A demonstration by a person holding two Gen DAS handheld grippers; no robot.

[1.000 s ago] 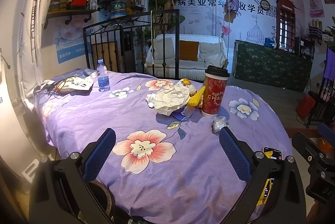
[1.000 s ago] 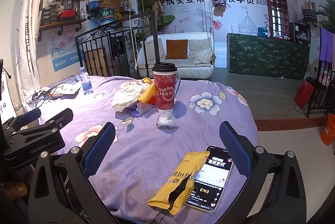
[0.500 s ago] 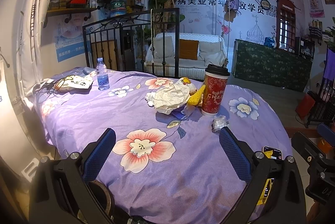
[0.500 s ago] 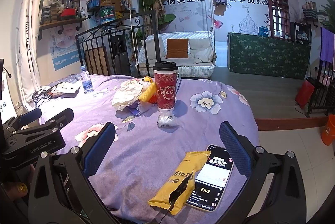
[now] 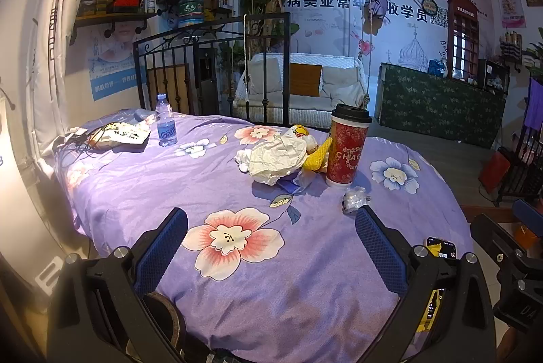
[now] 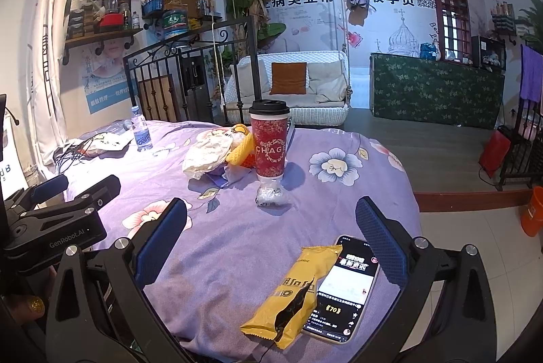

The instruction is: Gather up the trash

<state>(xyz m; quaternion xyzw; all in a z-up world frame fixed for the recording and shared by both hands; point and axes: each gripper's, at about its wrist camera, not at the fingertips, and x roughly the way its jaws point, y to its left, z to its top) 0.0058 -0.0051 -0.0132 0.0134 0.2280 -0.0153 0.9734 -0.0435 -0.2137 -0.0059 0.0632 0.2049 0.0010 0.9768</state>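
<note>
Since both grippers, left [image 5: 270, 246] and right [image 6: 270, 246], hang spread and empty, you haven't picked anything yet; I'd grab that yellow wrapper [image 6: 292, 291] beside the phone [image 6: 342, 291] first.

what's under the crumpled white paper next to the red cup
A blue-and-clear plastic wrapper sticks out from under the crumpled white paper, on the purple cloth. How far it runs beneath, or what else lies there, is covered.

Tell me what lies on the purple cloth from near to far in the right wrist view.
Yellow snack wrapper → small crumpled clear plastic wad → tall red paper cup with black lid → clear plastic water bottle with blue label.
</note>
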